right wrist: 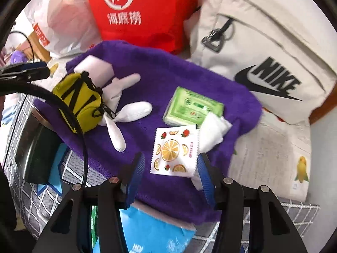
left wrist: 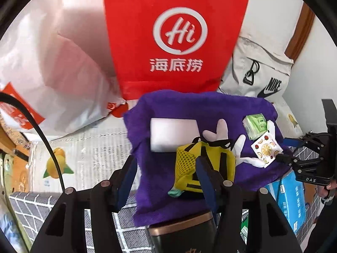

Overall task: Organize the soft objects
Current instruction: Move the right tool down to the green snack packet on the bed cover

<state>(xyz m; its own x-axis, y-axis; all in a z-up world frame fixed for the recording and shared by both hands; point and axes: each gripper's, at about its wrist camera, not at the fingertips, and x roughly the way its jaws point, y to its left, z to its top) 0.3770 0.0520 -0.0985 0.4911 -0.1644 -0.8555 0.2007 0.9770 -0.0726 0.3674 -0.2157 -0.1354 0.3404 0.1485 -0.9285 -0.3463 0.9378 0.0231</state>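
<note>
A purple towel (left wrist: 168,109) (right wrist: 168,80) lies spread out. On it rest a white sponge block (left wrist: 173,135) (right wrist: 94,67), a small yellow bag (left wrist: 210,164) (right wrist: 78,101), a white glove (left wrist: 221,130) (right wrist: 130,109), a green tissue pack (left wrist: 256,126) (right wrist: 193,107) and a fruit-print packet (left wrist: 266,148) (right wrist: 173,149). My left gripper (left wrist: 166,168) (right wrist: 45,68) hovers open over the towel; its right finger overlaps the yellow bag without gripping it. My right gripper (right wrist: 170,166) (left wrist: 281,150) is open, and the packet lies flat between its fingers with the pads off it.
Behind the towel stand a red bag with a white logo (left wrist: 174,38) (right wrist: 143,10), a white sports bag (left wrist: 263,78) (right wrist: 263,52) and a white plastic bag (left wrist: 63,73). A blue box (left wrist: 292,198) (right wrist: 147,236) and a dark gold-rimmed object (left wrist: 183,232) sit under the towel's near edge. A black cable (left wrist: 52,147) crosses the left.
</note>
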